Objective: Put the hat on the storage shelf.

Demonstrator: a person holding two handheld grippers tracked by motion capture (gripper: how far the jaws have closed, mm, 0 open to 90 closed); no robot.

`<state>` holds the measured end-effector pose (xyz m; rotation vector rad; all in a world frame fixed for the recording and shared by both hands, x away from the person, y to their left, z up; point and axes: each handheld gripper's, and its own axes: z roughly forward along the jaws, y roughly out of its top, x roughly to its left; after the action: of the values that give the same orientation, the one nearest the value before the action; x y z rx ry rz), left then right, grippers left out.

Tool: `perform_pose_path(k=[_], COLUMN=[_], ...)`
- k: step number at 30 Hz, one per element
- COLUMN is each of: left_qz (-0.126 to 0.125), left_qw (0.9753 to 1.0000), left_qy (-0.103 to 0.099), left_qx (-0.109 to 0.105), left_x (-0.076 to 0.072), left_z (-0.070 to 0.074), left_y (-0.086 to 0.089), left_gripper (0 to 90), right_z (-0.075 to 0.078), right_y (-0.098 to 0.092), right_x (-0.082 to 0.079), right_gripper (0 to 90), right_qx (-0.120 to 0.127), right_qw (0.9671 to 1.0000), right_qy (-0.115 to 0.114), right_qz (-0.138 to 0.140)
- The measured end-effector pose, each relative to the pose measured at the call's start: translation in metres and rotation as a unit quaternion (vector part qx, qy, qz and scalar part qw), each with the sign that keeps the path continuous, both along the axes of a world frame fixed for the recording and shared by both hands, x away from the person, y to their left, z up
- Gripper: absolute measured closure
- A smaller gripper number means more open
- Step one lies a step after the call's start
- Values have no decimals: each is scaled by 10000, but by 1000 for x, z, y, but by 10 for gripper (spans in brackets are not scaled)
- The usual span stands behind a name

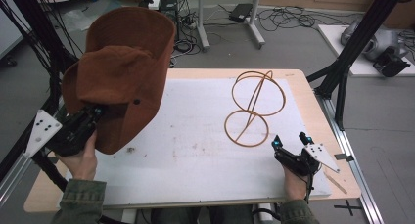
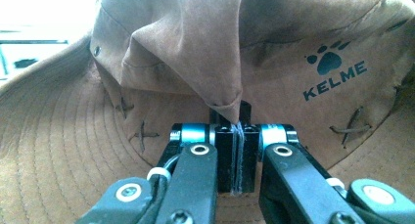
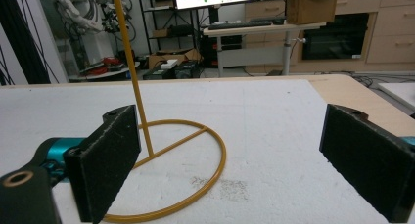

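- Hat [image 1: 125,72], brown w/ wide brim, is held up in the air by the left gripper [image 1: 90,117], well above the bench [image 1: 195,150] and off to the left of the wire stand [image 1: 254,109]; it is judged that the hat is meant to be hung on that stand.
- Left gripper [image 2: 237,150]: jaws are pressed fully together on a pinched fold of hat fabric; only a thin seam of cloth is seen between them, so the hold is narrow.
- Right gripper [image 1: 288,145]: jaws are spread wide w/ nothing between them; it is rested low on the bench, just short of the stand's base ring.
- Risk 1: hat could slip out, since only a small fold near the crown is caught and the rest hangs slack below and around the gripper.
- Risk 2: stand looks light and thin; it could be tipped or pushed away if the hat's brim is dragged across the top ring while the base isn't steadied by the right gripper.
- Risk 3: floppy brim blocks the line ahead of the left gripper, so the top ring may be missed.
- Views compared: in the left gripper view the pinch itself, the stitching and a "KELME" paw logo [image 2: 335,72] are shown close up, which the high view doesn't resolve. In the right gripper view the base ring [image 3: 195,175] and upright rod [image 3: 129,72] are seen just ahead of the left-hand pad. In the high view the gap betw. hat and stand is shown.
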<state>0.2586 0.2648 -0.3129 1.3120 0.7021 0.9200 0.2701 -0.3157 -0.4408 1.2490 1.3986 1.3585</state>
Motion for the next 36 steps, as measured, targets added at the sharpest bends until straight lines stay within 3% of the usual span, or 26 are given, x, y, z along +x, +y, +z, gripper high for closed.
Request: perform_pose_path(k=[5, 10, 22, 27, 36], left_qz=[-310, -671, -1372, -1672, -2256], left_qw=[9995, 9976, 9899, 9848, 9719], left_qy=[-76, -95, -199, -214, -111], left_qx=[12, 168, 285, 409, 661], left_x=[17, 34, 77, 92, 115], left_z=[16, 29, 56, 68, 89], left_y=[-22, -48, -122, -158, -222], left_gripper=[891, 891, 891, 891, 891], right_z=[0, 0, 0, 0, -1], right_y=[1, -1, -4, -4, -2], right_x=[-1, -1, -2, -2, -1], right_gripper=[74, 74, 74, 74, 74], right_qx=[43, 61, 38, 33, 19], right_qw=[10000, 10000, 10000, 10000, 9999], right_qy=[25, 14, 2, -14, 28], right_qz=[23, -2, 16, 25, 99])
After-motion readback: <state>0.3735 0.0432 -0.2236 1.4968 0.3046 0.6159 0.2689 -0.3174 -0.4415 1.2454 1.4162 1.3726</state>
